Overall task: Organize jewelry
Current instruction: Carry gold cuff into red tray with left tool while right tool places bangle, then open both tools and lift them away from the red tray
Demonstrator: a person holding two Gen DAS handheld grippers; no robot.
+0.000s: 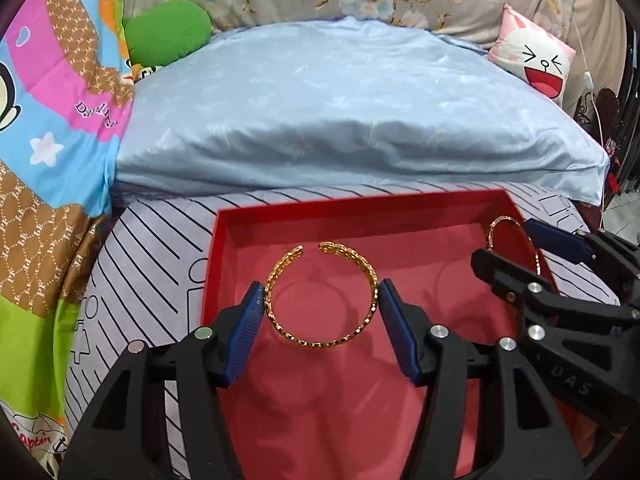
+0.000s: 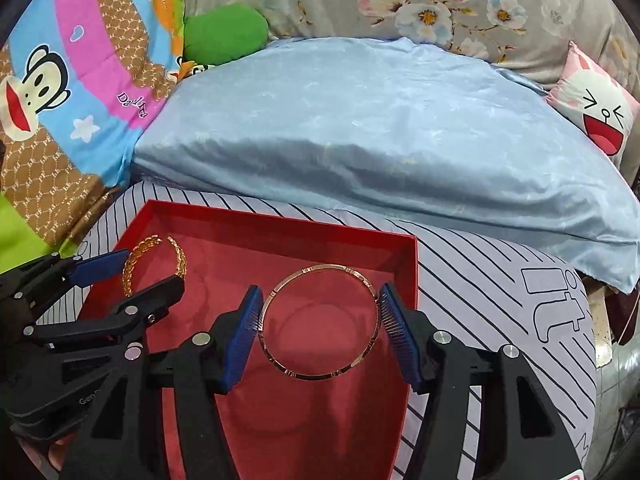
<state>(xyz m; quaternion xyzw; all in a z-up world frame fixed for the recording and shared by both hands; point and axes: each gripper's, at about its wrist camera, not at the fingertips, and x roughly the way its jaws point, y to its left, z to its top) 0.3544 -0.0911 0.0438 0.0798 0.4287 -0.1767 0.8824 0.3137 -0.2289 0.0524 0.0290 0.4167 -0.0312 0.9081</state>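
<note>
A red box (image 1: 352, 202) with a pink-red lining lies on a striped cushion; it also shows in the right wrist view (image 2: 280, 222). My left gripper (image 1: 320, 304) is shut on a gold open cuff bracelet (image 1: 280, 330), held above the box's left half. My right gripper (image 2: 320, 312) is shut on a thin rose-gold bangle (image 2: 320, 376), held above the box's right half. Each gripper shows in the other's view: the right gripper (image 1: 516, 240) at the right with its bangle (image 1: 494, 226), the left gripper (image 2: 152, 268) at the left with the cuff (image 2: 134, 264).
A large light-blue pillow (image 1: 344, 120) lies just behind the box. A cartoon-print quilt (image 1: 52, 120) is at the left, with a green plush (image 1: 168, 32) behind. A pink rabbit cushion (image 1: 536, 60) sits at the back right. The striped cushion (image 1: 152, 264) surrounds the box.
</note>
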